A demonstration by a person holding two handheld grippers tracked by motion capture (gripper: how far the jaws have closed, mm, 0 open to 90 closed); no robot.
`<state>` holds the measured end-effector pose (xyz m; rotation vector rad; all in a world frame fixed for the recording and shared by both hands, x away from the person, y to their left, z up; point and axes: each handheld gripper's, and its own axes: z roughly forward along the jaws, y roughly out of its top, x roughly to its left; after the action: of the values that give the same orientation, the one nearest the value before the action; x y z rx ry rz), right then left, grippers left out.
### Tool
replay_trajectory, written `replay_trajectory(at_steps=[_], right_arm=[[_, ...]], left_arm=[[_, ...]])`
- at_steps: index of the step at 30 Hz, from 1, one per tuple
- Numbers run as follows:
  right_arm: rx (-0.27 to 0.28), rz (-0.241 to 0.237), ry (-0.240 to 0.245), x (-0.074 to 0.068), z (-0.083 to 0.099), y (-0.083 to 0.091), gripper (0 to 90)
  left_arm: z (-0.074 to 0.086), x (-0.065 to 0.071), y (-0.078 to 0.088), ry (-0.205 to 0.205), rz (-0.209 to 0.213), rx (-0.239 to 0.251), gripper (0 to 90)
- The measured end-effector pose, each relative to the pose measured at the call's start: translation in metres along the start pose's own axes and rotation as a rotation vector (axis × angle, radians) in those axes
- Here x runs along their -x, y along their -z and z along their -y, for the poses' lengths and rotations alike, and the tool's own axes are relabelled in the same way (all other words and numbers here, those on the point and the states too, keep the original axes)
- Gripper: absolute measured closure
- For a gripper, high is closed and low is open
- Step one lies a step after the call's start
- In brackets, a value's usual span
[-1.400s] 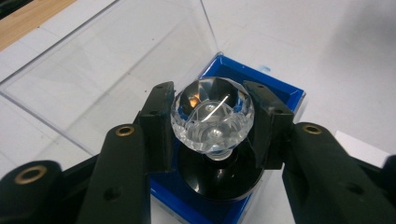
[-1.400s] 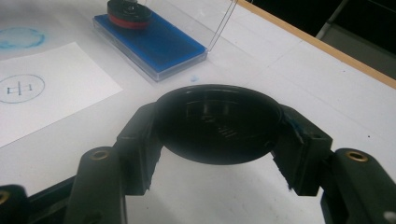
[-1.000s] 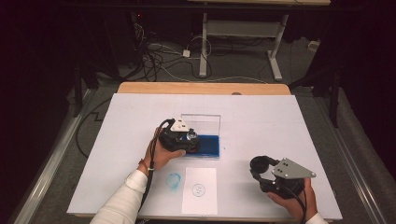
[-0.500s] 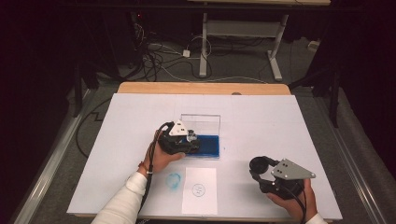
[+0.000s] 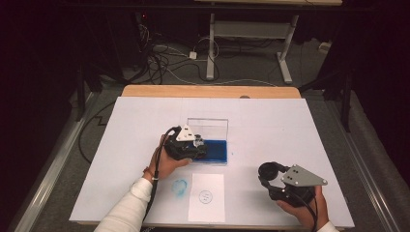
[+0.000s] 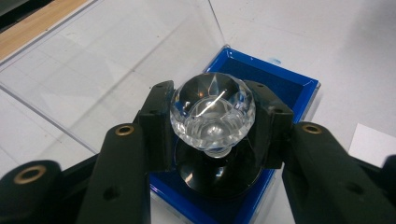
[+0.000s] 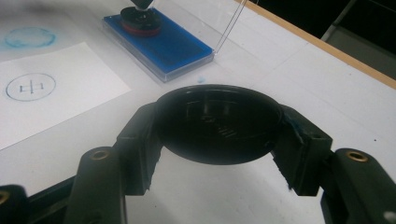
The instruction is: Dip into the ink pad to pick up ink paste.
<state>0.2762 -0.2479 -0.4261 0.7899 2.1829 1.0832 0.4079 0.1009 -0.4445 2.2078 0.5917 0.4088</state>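
Observation:
A stamp with a clear faceted knob [image 6: 212, 109] and a round black base stands on the blue ink pad [image 6: 285, 86] of an open clear case. My left gripper [image 6: 211, 122] is shut on the knob, one pad on each side. In the high view the left gripper [image 5: 196, 145] sits over the ink pad's [image 5: 217, 151] left end. My right gripper [image 7: 217, 125] is shut on a round black cap [image 7: 217, 133], held just above the table at the front right [image 5: 270, 171]. The stamp's base [image 7: 140, 21] shows far off on the pad in the right gripper view.
The case's clear lid [image 5: 208, 126] stands upright behind the pad. A white paper [image 5: 207, 195] with a round blue print lies near the front edge, with a blue ink smudge [image 5: 180, 186] on the table to its left. The white table cover [image 5: 290, 130] ends at a wooden back edge.

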Motion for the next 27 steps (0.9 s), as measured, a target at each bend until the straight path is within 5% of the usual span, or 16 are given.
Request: replay_trajectory(at_steps=[15, 27], right_arm=[[0.005, 0.019, -0.033, 0.0024, 0.0024, 0.007, 38.6], [0.012, 0.014, -0.01, 0.0017, 0.0041, 0.0104, 38.6]], left_arm=[[0.0025, -0.0007, -0.0012, 0.019, 0.004, 0.02, 54.5], [0.0025, -0.0007, -0.0008, 0.022, 0.005, 0.015, 54.5]])
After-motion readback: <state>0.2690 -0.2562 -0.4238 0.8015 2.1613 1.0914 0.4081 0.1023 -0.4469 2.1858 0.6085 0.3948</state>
